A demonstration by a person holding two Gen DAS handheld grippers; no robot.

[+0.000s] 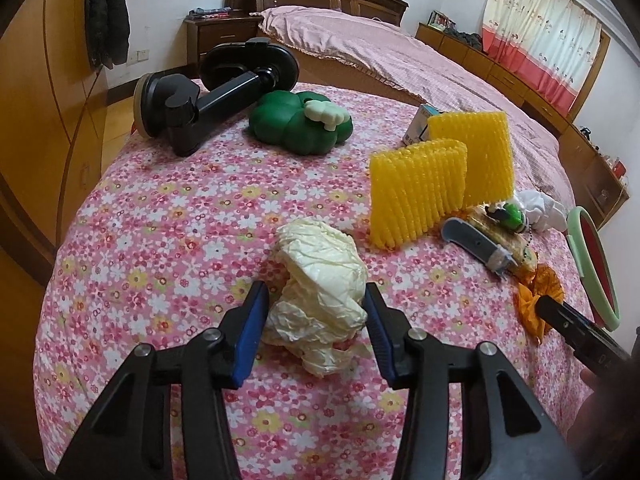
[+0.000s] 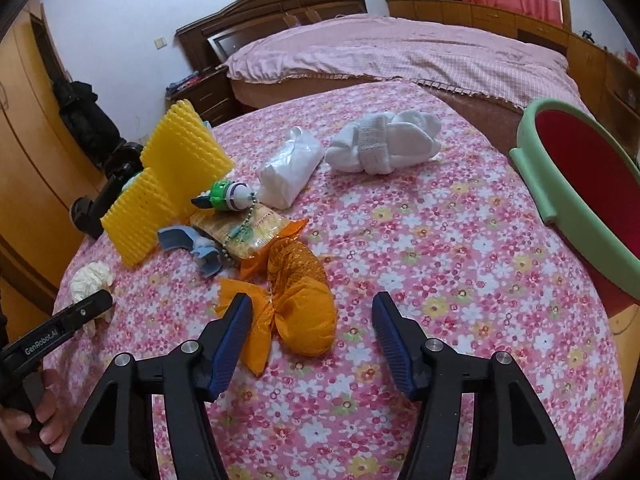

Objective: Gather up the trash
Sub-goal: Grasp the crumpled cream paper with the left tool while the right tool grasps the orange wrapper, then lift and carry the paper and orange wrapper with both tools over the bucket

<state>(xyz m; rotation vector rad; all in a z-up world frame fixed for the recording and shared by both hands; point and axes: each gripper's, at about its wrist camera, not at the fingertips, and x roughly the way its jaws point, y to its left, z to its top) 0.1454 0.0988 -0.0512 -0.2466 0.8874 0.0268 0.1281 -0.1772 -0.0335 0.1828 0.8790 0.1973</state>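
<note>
1. Far left on the flowered tablecloth [image 1: 168, 208] lies a black suction-cup mount [image 1: 208, 96] with a green clover-shaped squishy toy [image 1: 300, 124] next to it; neither reads as rubbish, so I'd expect them to stay put.
2. The left gripper [image 1: 314, 312] hangs low over the table with its blue pads spread on either side of a crumpled cream paper wad [image 1: 320, 280]. The jaws are not closed yet, though the right pad looks to be brushing the paper. The wad is creased, light and loosely balled, and should squash easily.
3. Two ribbed yellow foam sheets [image 2: 168, 176] stand on edge near the middle, propped against each other.
4. The right gripper [image 2: 312, 320] is wide open and holds nothing; an orange mesh fruit net [image 2: 300, 304] lies between its fingers, limp and bunched.
5. At the right edge sits a red basin with a green rim [image 2: 560, 200], probably where the trash goes.
</note>
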